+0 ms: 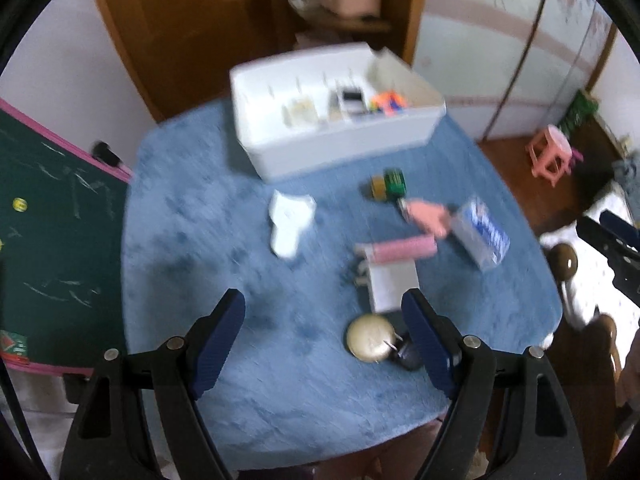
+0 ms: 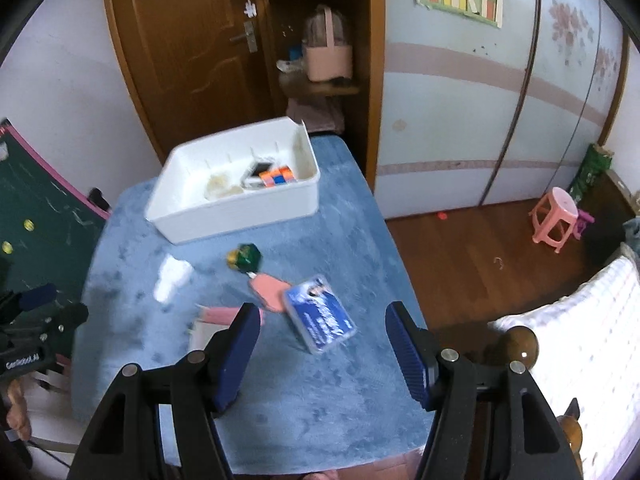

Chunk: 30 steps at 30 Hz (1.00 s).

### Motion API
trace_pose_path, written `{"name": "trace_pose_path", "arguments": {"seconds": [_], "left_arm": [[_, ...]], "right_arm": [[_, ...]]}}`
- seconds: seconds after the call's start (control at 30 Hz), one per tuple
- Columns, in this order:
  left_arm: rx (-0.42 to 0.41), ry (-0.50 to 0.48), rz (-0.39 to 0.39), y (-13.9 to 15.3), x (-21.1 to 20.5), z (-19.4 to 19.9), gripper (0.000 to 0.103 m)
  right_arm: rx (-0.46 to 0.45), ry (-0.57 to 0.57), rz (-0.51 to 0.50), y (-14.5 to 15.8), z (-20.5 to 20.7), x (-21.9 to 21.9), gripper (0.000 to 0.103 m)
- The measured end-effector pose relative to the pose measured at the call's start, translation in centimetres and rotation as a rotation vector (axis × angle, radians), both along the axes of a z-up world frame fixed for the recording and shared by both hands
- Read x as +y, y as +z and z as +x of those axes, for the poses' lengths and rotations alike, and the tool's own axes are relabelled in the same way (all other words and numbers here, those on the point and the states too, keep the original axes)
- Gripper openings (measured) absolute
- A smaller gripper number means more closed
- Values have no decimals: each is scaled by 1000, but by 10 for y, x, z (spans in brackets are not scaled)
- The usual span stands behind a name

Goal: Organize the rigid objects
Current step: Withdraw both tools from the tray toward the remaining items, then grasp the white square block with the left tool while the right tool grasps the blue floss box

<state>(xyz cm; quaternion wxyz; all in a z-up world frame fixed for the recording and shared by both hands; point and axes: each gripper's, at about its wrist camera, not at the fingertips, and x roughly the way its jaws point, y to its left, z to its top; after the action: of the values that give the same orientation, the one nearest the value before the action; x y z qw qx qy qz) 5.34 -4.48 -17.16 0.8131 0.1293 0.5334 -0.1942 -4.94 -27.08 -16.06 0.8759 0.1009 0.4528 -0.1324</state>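
Note:
A white bin (image 1: 336, 148) stands at the far side of the blue-covered table (image 1: 280, 380), with a coloured cube (image 2: 278, 176) and small items inside. Loose on the cloth lie a white gadget (image 1: 290, 220), a green and yellow piece (image 1: 388, 184), a pink flat thing (image 1: 426, 214), a blue-white box (image 2: 320, 314), a pink tube (image 1: 400, 250), a white box (image 1: 392, 286), a round beige case (image 1: 370, 338) and a dark item (image 1: 408, 354). My left gripper (image 1: 324, 300) hangs open above the cloth, near the beige case. My right gripper (image 2: 323, 311) is open over the blue-white box, not touching it.
A green chalkboard (image 2: 36, 220) leans at the table's left. At the right is a bed with a white cover (image 2: 580, 320) and wooden knobs. A pink stool (image 2: 554, 218) stands on the wood floor. Behind the bin are a brown door and a shelf.

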Motion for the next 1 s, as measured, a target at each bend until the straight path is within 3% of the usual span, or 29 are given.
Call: {"name": "trace_pose_path", "arguments": {"seconds": [0.23,0.57,0.8,1.0], "left_arm": [[186,13,23,-70,-29,9,83],[254,34,83,-107,-72,23,83],[278,39,139,-128,-87,21,83],[305,55,157,-144,-90,20,83]], "right_arm": [[87,6,57,-65,8,-7,66],[139,71,115,-107,38,-23,66],[210,186,98,-133,68,-28,66],[245,251,144,-151,82,-31,71]]}}
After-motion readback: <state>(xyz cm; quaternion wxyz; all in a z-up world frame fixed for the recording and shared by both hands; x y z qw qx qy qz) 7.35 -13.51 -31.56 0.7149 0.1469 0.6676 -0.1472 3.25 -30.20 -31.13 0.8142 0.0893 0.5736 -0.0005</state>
